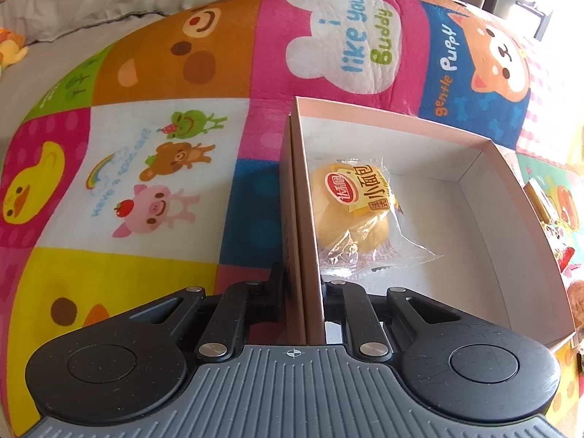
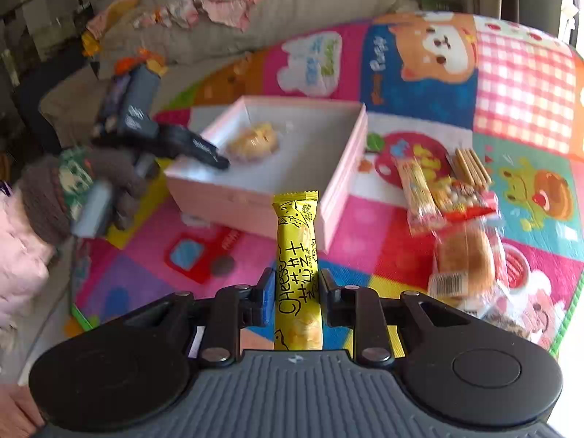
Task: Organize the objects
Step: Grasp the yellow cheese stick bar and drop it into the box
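Note:
My left gripper (image 1: 302,284) is shut on the left wall of an open pink cardboard box (image 1: 304,226). A wrapped small bun (image 1: 350,211) lies inside, against that wall. In the right wrist view the box (image 2: 255,197) stands on the play mat ahead, with the bun (image 2: 253,140) in it and the left gripper (image 2: 204,153) at its left rim. My right gripper (image 2: 296,284) is shut on a yellow cheese snack stick (image 2: 297,255), held upright above the mat, short of the box's near corner.
The colourful cartoon play mat (image 1: 153,168) covers the floor. Right of the box lie several wrapped snacks: a packaged bread (image 2: 465,262), a biscuit pack (image 2: 419,197) and wafers (image 2: 471,168). A grey sofa (image 2: 233,36) with clothes stands behind. A gloved hand (image 2: 73,189) is at left.

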The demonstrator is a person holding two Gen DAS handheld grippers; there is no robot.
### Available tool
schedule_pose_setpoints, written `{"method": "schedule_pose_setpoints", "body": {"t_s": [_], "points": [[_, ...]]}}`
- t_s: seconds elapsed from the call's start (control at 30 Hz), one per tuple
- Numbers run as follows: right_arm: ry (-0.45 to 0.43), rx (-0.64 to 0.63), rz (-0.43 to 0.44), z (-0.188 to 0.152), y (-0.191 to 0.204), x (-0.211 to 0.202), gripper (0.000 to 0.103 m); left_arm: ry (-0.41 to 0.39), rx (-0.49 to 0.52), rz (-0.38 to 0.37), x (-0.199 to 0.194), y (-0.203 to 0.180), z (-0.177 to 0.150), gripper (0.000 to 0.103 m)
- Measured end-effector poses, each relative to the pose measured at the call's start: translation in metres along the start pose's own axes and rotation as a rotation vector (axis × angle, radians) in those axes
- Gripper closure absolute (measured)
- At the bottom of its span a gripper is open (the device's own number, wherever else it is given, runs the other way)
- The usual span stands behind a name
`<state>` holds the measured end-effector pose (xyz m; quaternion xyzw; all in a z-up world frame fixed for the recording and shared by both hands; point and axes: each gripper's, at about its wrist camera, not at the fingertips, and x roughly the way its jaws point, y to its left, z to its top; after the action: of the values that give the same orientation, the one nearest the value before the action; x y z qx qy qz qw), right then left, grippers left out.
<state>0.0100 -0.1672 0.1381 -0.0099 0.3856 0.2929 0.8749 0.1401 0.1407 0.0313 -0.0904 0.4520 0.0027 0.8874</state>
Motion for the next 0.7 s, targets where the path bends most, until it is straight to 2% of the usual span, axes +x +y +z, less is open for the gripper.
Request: {"method": "schedule_pose_setpoints", "body": {"t_s": [0.07, 0.17, 0.27, 0.37, 0.47, 0.57, 0.7], "points": [[-0.063, 0.032, 0.058, 0.022, 0.004, -0.004, 0.079, -0.001, -0.001, -0.002, 0.000, 0.000, 0.000, 0.088], [-0.090, 0.084, 0.101, 0.049, 0.004, 0.018, 0.079, -0.002, -0.002, -0.003, 0.000, 0.000, 0.000, 0.088], [-0.053, 0.160, 0.093, 0.070, -0.004, 0.063, 0.079, -0.005, -0.008, -0.007, 0.000, 0.001, -0.001, 0.088], [-0.029, 0.222, 0.043, 0.083, -0.012, 0.110, 0.079, -0.006, -0.009, -0.013, 0.000, 0.001, -0.001, 0.087], [0.022, 0.300, 0.018, 0.089, -0.019, 0.150, 0.079, -0.003, -0.009, -0.020, 0.000, 0.002, 0.000, 0.087], [0.080, 0.310, 0.012, 0.084, -0.015, 0.176, 0.077, -0.001, -0.005, -0.023, 0.000, 0.003, 0.000, 0.087], [0.094, 0.260, 0.066, 0.074, -0.004, 0.176, 0.073, -0.002, -0.006, -0.025, -0.001, 0.003, -0.001, 0.086]]}}
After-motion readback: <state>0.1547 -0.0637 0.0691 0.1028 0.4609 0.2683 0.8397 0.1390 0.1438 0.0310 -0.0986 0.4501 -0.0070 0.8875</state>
